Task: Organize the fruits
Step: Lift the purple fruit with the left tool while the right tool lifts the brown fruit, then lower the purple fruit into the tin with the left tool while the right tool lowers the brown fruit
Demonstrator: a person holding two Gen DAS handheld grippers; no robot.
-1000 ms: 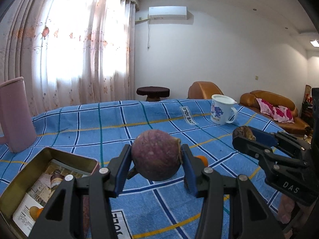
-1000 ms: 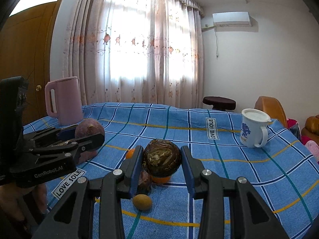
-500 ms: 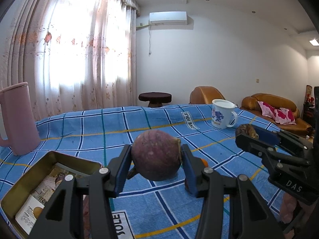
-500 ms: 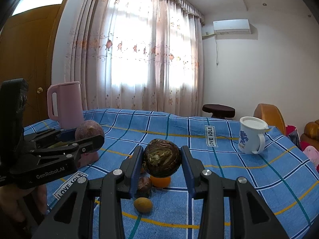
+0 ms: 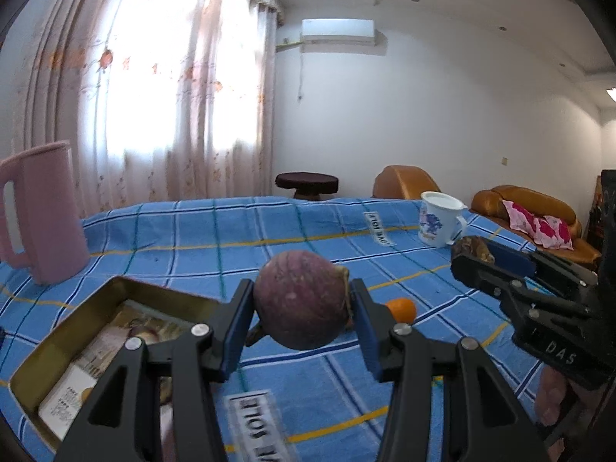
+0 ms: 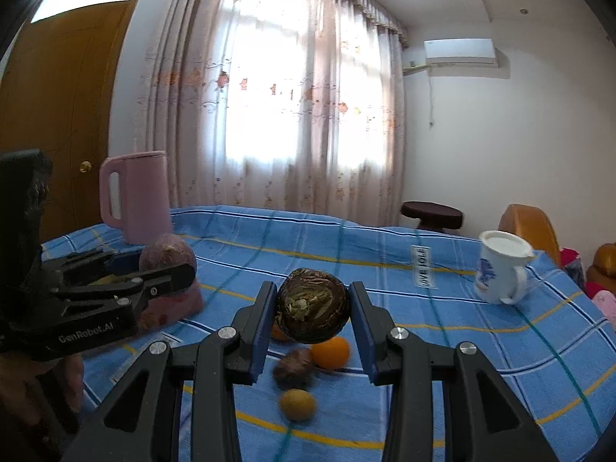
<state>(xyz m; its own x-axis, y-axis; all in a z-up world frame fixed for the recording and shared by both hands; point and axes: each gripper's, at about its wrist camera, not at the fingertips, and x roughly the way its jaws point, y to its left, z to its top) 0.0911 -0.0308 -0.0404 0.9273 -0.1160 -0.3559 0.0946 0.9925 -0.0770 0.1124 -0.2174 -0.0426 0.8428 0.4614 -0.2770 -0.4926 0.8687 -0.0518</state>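
Note:
My left gripper [image 5: 302, 302] is shut on a round purple fruit [image 5: 300, 300] and holds it above the blue checked tablecloth, just right of an open tin box [image 5: 77, 319]. My right gripper [image 6: 312, 310] is shut on a dark brown-green fruit [image 6: 312, 304], held above the table. Below it lie an orange [image 6: 331, 352], a small brown fruit [image 6: 294, 362] and a small yellow fruit [image 6: 297, 404]. The left gripper with its purple fruit [image 6: 167, 256] shows at the left of the right wrist view. The right gripper [image 5: 473, 252] shows at the right of the left wrist view.
A pink jug [image 5: 42, 211] stands at the far left of the table, also in the right wrist view [image 6: 134, 196]. A white mug [image 5: 439, 219] stands at the far right. A second orange [image 5: 402, 308] lies behind my left fingers. Sofas stand beyond the table.
Both grippers have risen and tilted up a little with their fruits still held. The left gripper has shifted slightly away from the tin box.

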